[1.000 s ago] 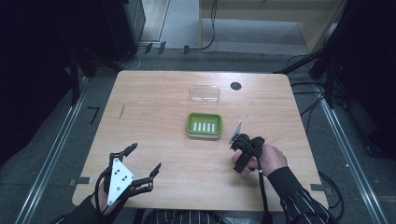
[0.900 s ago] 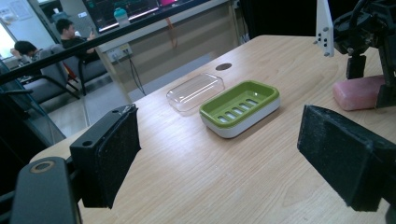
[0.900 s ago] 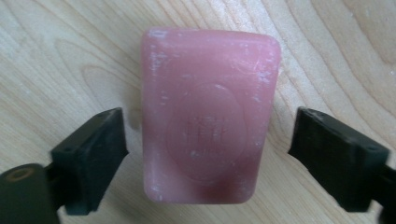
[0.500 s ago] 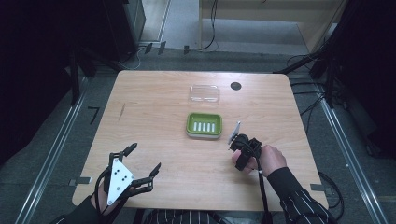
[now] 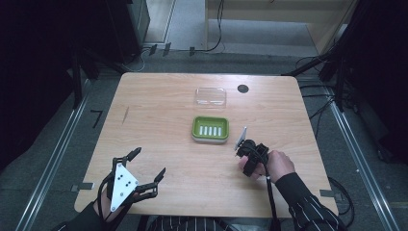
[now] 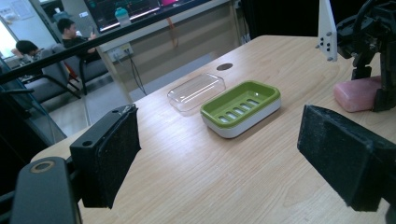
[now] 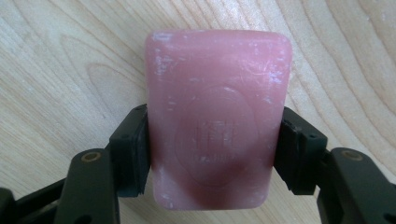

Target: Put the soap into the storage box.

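The pink soap bar [image 7: 215,121] is clamped flat on the desk [image 5: 159,120] by the right gripper [image 7: 212,154], whose jaws have just been closing. The left gripper [image 6: 233,154] is held wide open, empty.

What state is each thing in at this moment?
Pink soap bar: flat on the table, clamped at both sides.
Right gripper: jaws just closed on the soap.
Left gripper: open, holding nothing.
Green soap dish: empty.
Clear lid: off, lying beyond the dish.

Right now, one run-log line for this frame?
right hand-held gripper: just closed on pink soap | soap: on table | left hand-held gripper: open, idle
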A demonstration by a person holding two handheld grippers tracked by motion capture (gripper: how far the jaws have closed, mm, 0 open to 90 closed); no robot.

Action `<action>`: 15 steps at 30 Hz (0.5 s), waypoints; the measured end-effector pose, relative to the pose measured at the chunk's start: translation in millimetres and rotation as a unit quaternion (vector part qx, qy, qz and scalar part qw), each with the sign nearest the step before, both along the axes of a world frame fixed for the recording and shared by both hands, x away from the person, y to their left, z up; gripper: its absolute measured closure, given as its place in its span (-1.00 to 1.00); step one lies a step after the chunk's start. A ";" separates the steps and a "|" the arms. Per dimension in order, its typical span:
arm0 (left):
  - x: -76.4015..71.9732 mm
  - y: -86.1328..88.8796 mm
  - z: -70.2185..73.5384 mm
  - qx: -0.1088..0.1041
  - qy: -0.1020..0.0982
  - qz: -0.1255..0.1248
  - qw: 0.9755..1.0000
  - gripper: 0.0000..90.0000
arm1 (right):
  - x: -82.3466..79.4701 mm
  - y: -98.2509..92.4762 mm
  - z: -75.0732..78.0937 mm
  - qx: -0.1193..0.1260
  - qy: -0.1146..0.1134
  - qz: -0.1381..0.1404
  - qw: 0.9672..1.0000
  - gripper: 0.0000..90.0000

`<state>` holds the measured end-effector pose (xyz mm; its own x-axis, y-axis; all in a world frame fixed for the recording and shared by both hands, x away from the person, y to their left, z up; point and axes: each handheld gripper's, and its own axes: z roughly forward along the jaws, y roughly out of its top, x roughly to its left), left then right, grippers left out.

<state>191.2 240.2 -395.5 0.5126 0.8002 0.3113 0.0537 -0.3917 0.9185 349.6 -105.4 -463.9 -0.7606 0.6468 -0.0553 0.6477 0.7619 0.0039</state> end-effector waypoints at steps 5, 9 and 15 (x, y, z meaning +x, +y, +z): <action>0.3 0.0 0.0 0.000 0.000 0.000 1.000 -0.71 | 0.0 -0.5 0.2 0.002 0.000 0.000 1.000 -0.15; 0.4 0.0 0.0 0.000 0.000 -0.001 1.000 -0.71 | 0.0 -1.7 0.1 0.005 0.003 0.000 1.000 -0.15; 0.3 -0.1 0.0 0.001 0.000 -0.001 1.000 -0.71 | -0.6 -1.8 2.8 0.004 0.000 0.003 1.000 -0.15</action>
